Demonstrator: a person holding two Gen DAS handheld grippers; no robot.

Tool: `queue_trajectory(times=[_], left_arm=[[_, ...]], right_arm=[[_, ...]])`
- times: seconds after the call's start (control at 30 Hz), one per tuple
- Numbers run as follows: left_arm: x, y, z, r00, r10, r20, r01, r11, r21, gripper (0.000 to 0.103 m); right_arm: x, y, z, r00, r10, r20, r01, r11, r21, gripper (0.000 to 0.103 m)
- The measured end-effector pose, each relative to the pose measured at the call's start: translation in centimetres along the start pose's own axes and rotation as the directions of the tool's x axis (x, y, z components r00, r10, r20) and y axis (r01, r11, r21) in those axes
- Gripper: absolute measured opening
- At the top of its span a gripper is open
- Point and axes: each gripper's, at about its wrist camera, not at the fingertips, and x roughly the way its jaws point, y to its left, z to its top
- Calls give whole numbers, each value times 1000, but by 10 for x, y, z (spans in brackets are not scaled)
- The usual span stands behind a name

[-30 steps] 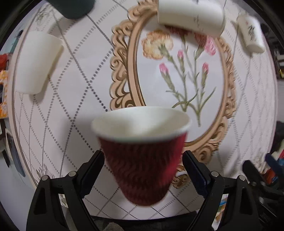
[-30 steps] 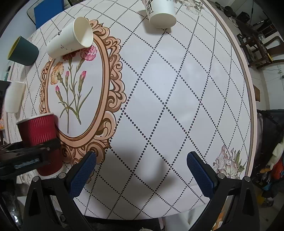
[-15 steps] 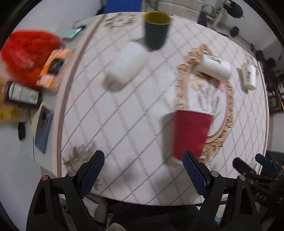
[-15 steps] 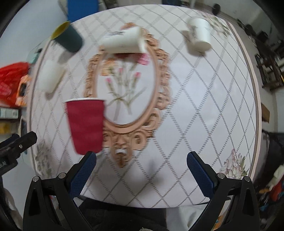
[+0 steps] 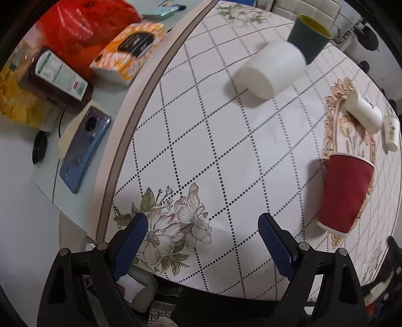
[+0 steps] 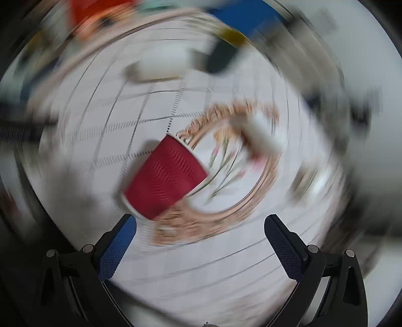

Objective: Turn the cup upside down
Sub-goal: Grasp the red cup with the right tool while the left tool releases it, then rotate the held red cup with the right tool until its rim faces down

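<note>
Left wrist view: the left gripper point(image 5: 201, 241) hangs over the near part of the round table point(image 5: 226, 151), jaws spread wide with nothing between them. Beneath it lies a printed flower motif point(image 5: 173, 226) on the white, diamond-dotted tablecloth. The red ribbed paper cup point(image 5: 344, 193) sits to the right, apart from the gripper, at the near end of the ornate oval frame print point(image 5: 331, 120); its white-rimmed wide end points toward the camera and its narrower end away. Whether it stands inverted or lies tilted cannot be told for certain. Farther off, a plain white cup point(image 5: 273, 69) lies on its side, just beside a dark green cup point(image 5: 309, 37) with a yellow interior. Two more white cups point(image 5: 364, 110) lie at the far right. Off the table to the left rest a blue phone point(image 5: 84, 151), a brown bottle point(image 5: 57, 78), an orange packet point(image 5: 128, 52) and a red bag point(image 5: 83, 22).

Right wrist view: heavily motion-blurred. The right gripper point(image 6: 201, 231) is also spread wide and empty, with the red cup just beyond its left finger, not touching it.
</note>
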Motion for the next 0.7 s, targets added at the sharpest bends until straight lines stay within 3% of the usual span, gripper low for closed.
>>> queue_trajectory(times=[0.03,0.07,0.1,0.17,0.2,0.23,0.27,0.33,0.43,0.47,0.5,0.7], left_arm=[[4,0,0,1000,3,-3,-3,1000,-7,90],[9,0,-1,1000,4,-10,-4,1000,-14,90],[14,-2,-1,1000,6,-18,-6,1000,-26,90],[21,-5,-2,1000,16,-26,-17,999,-37,90],[26,-7,-2,999,18,-31,-19,999,-46,90],[29,-9,-2,999,13,-36,-15,998,-60,90],[32,-10,-2,999,11,-40,-13,997,-73,90],[39,-12,-3,999,7,-53,-12,996,-92,90],[47,-14,-5,998,7,-70,-14,994,-106,90],[49,-13,-6,997,10,-72,-18,994,-110,90],[52,-13,-7,997,11,-73,-19,993,-115,90],[66,-10,-10,995,5,-101,-19,991,-136,90]], right_arm=[[-2,11,2,998,-64,12,65,988,-140,103],[-2,21,2,992,-120,31,124,952,-281,103],[-1,36,-1,983,-172,67,184,879,-440,103],[8,56,-14,954,-254,161,290,636,-715,103],[15,66,-24,940,-273,207,321,494,-808,103],[23,73,-36,927,-274,255,339,327,-882,103],[30,77,-45,919,-265,291,348,206,-914,102],[45,81,-68,905,-212,369,358,-86,-930,101],[65,78,-91,889,-119,443,365,-399,-841,101],[71,76,-95,887,-91,452,363,-468,-806,101],[76,76,-94,888,-74,453,357,-510,-783,101],[100,80,-80,908,-56,416,305,-593,-745,95]])
